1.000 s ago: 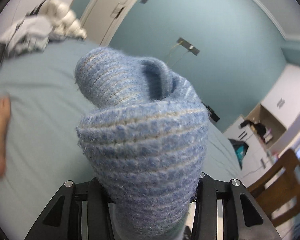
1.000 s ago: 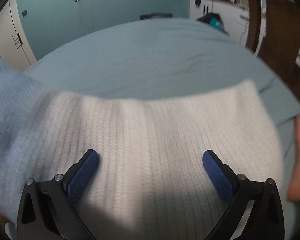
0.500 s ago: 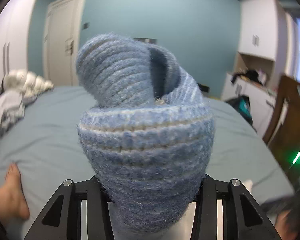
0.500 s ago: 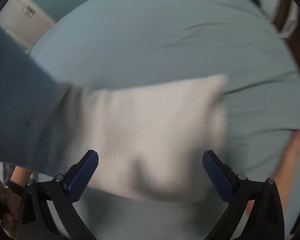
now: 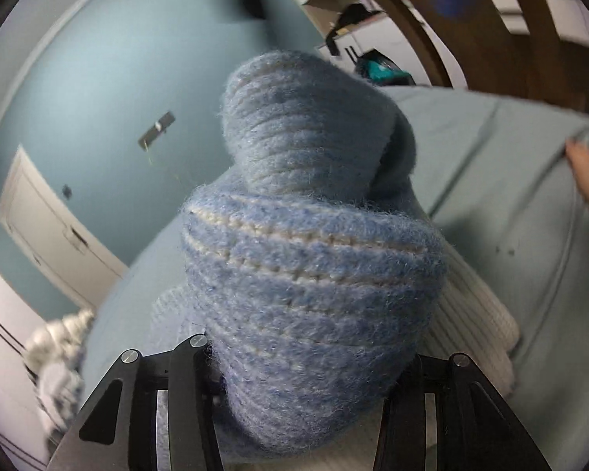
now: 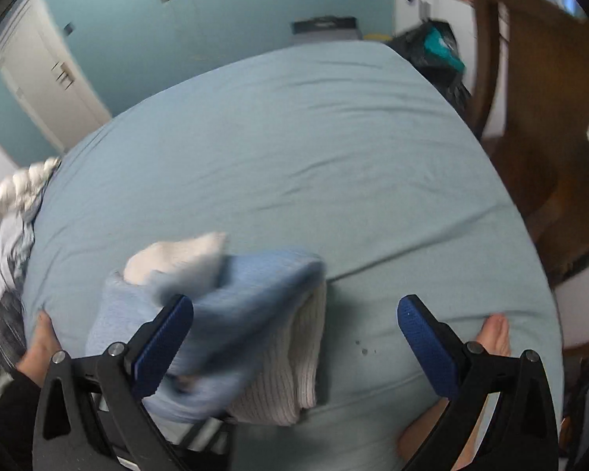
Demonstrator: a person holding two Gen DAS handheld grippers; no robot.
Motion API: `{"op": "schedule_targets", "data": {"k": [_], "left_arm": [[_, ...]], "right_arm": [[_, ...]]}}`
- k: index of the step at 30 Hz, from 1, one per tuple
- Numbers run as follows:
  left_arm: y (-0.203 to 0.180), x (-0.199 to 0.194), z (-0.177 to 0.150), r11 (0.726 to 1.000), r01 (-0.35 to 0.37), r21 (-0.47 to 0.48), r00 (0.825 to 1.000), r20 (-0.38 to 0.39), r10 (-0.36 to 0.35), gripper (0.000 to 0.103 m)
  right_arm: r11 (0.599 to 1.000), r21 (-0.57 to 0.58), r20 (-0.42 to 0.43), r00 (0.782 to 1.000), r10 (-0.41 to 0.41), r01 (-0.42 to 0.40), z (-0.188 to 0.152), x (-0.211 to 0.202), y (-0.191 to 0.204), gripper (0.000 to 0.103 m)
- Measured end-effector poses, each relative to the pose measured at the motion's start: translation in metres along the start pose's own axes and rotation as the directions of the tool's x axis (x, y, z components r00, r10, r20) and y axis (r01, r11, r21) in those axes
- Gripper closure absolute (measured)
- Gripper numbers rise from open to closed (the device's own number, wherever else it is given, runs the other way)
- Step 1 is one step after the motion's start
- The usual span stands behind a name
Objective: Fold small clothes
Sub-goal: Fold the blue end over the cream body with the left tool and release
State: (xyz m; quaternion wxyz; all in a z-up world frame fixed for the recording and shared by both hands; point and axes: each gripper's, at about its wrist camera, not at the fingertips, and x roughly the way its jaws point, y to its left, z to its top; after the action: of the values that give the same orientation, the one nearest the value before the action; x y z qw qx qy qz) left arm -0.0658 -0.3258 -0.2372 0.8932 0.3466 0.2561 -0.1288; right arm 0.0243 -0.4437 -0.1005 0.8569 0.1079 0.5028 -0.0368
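While the left hand-held gripper [image 5: 294,404] stays out of the fold work proper, it's clamped on the blue knit [image 5: 306,274], which hangs bunched over the bed [image 6: 294,149]. Right hand-held gripper [image 6: 294,337] is spread wide, holding nothing. The white knit [image 6: 286,373] lies folded on the bed under the blue one, prob. one piece w/ it, though blur makes that unsure. Judging by this: roughly halfway; the blue part needs laying flat, and the pile [image 6: 15,204] at the bed's far edge looks untouched.
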Motion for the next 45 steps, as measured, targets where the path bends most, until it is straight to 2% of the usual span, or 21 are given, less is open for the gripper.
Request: {"op": "schedule_targets", "data": {"k": [6,10,12,14,17,20,21,23,24,25,26,27,29,32,33,35,36,38,40,43,45], "left_arm": [[-0.033,-0.004,-0.003,0.986,-0.057,0.156,0.998,0.042,0.051,0.061],[-0.028,-0.011,-0.005,0.986,-0.056,0.156,0.996,0.073,0.045,0.055],[-0.022,-0.014,-0.008,0.986,-0.026,0.167,0.997,0.076,0.014,0.050],[-0.018,-0.020,-0.015,0.978,-0.014,0.209,0.995,0.103,-0.008,0.047],[0.000,-0.040,-0.026,0.965,0.078,0.249,0.981,0.156,-0.119,0.046],[0.028,-0.062,-0.036,0.942,0.209,0.264,0.945,0.195,-0.264,0.045],[0.040,-0.073,-0.041,0.926,0.265,0.268,0.922,0.211,-0.324,0.043],[0.062,-0.085,-0.043,0.891,0.379,0.251,0.873,0.222,-0.434,0.017],[0.080,-0.090,-0.042,0.852,0.475,0.219,0.828,0.216,-0.517,0.015],[0.093,-0.091,-0.041,0.823,0.535,0.189,0.797,0.210,-0.567,0.013],[0.104,-0.089,-0.037,0.800,0.579,0.156,0.773,0.206,-0.600,0.012],[0.122,-0.084,-0.032,0.796,0.597,0.098,0.770,0.208,-0.603,0.011],[0.149,-0.074,-0.024,0.810,0.586,-0.006,0.792,0.216,-0.571,0.009],[0.194,-0.044,-0.012,0.798,0.558,-0.227,0.829,0.197,-0.523,0.002],[0.207,-0.029,-0.009,0.798,0.518,-0.309,0.855,0.159,-0.494,0.002],[0.216,-0.007,-0.008,0.801,0.459,-0.385,0.882,0.086,-0.464,0.002],[0.219,0.007,-0.008,0.801,0.426,-0.421,0.890,0.038,-0.454,0.002],[0.217,0.027,-0.012,0.787,0.397,-0.472,0.885,-0.028,-0.464,0.002],[0.210,0.050,-0.020,0.749,0.388,-0.537,0.850,-0.105,-0.516,0.000],[0.214,0.068,-0.032,0.610,0.429,-0.666,0.779,-0.069,-0.623,0.000],[0.205,0.078,-0.036,0.559,0.439,-0.703,0.730,-0.084,-0.679,0.000]], "right_arm": [[0.966,-0.257,0.027,1.000,0.006,0.001,0.003,-0.007,0.046,0.001],[0.930,-0.366,-0.192,0.979,-0.067,-0.008,-0.010,0.040,0.073,0.006],[0.947,-0.321,-0.285,0.954,-0.098,0.002,-0.015,0.067,0.063,0.013],[0.979,-0.202,-0.342,0.939,-0.035,-0.037,-0.014,0.080,0.044,0.013],[0.993,-0.049,-0.419,0.904,0.079,-0.110,-0.012,0.092,0.020,0.013],[0.988,0.013,-0.427,0.893,0.143,-0.153,-0.015,0.096,0.009,0.013],[0.988,0.019,-0.425,0.893,0.148,-0.155,-0.015,0.096,0.008,0.013],[0.990,0.015,-0.414,0.900,0.136,-0.143,-0.019,0.096,0.003,0.013],[0.991,0.018,-0.406,0.905,0.132,-0.136,-0.024,0.096,-0.001,0.013],[0.990,0.032,-0.404,0.905,0.135,-0.134,-0.029,0.093,-0.003,0.012],[0.990,0.042,-0.409,0.902,0.138,-0.133,-0.030,0.093,-0.005,0.012],[0.990,0.047,-0.413,0.900,0.138,-0.130,-0.032,0.091,-0.006,0.012],[0.991,0.034,-0.415,0.901,0.129,-0.127,-0.031,0.084,-0.005,0.012],[0.992,0.038,-0.411,0.903,0.128,-0.123,-0.037,0.086,-0.008,0.006],[0.991,0.046,-0.412,0.902,0.131,-0.124,-0.033,0.090,-0.007,0.004],[0.990,0.066,-0.411,0.901,0.141,-0.125,-0.035,0.094,-0.013,0.003],[0.989,0.075,-0.409,0.900,0.150,-0.130,-0.036,0.094,-0.014,0.003],[0.986,0.083,-0.405,0.899,0.165,-0.144,-0.039,0.093,-0.017,0.003],[0.986,0.075,-0.397,0.902,0.169,-0.151,-0.041,0.091,-0.021,0.003],[0.989,0.047,-0.387,0.910,0.148,-0.141,-0.052,0.093,-0.024,0.003],[0.991,0.030,-0.381,0.915,0.132,-0.131,-0.057,0.096,-0.025,0.003]]}}
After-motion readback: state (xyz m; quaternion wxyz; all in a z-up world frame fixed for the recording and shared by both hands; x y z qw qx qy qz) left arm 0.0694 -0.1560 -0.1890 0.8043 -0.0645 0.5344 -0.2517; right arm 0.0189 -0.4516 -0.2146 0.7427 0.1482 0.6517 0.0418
